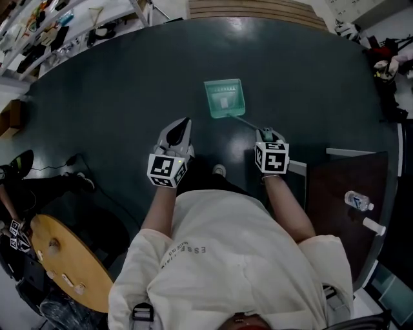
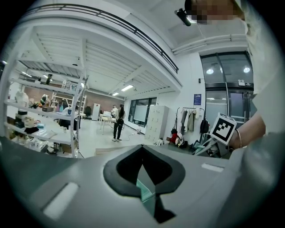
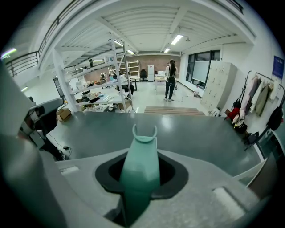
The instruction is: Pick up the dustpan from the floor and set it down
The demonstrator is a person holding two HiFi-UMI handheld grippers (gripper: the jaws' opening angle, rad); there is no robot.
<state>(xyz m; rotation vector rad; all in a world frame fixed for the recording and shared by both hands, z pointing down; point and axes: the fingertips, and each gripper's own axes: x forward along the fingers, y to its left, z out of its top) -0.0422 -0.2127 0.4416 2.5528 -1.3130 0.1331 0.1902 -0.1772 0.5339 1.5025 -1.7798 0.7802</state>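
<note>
The green dustpan [image 1: 224,98] is out in front of me over the dark floor, its thin handle [image 1: 246,122] running back to my right gripper [image 1: 268,134]. That gripper is shut on the handle; in the right gripper view the teal handle [image 3: 140,164] stands up between the jaws, its forked end at the top. Whether the pan touches the floor I cannot tell. My left gripper [image 1: 184,122] hangs left of the pan, apart from it, with its jaws together and nothing held. A sliver of green shows below the left gripper [image 2: 143,150] in its own view.
A dark brown table [image 1: 342,193] stands at the right with a water bottle [image 1: 358,200] on it. A round wooden table [image 1: 64,264] is at lower left. Shelving [image 1: 39,29] lines the upper left, a wooden platform [image 1: 258,9] the far side. A person's legs [image 1: 58,182] reach in from the left.
</note>
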